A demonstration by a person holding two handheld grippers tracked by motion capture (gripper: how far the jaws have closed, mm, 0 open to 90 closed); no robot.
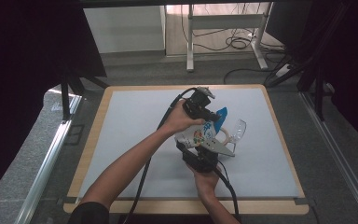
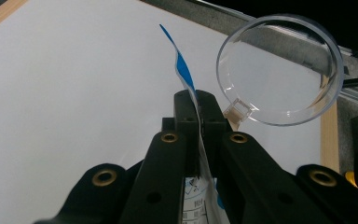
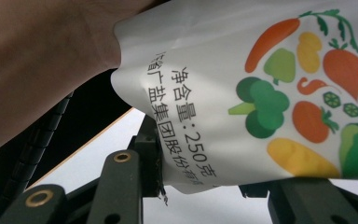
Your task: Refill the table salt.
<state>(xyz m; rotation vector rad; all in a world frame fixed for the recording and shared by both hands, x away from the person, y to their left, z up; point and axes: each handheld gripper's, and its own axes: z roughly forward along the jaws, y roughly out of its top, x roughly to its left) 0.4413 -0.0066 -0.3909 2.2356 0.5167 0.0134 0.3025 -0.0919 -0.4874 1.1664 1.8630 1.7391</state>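
Note:
A white pouch (image 1: 200, 135) printed with vegetables and a blue top strip hangs above the middle of the table, held between both grippers. My left gripper (image 1: 216, 115) is shut on the pouch's thin blue-and-white top edge (image 2: 182, 67); in the left gripper view the jaws (image 2: 198, 100) pinch that edge flat. My right gripper (image 1: 200, 145) comes from below and is shut on the pouch's lower end (image 3: 242, 93), which is creased against the left jaw of this gripper (image 3: 214, 182). A clear round container (image 1: 237, 129) sits just right of the pouch, also seen close beyond my left jaws (image 2: 279, 70).
The white mat (image 1: 135, 140) covers a wood-edged table (image 1: 93, 144). The person's left hand (image 3: 42, 56) is close beside the pouch. Cables trail from both grippers toward the near edge. A desk frame (image 1: 223, 28) and floor cables stand beyond the table.

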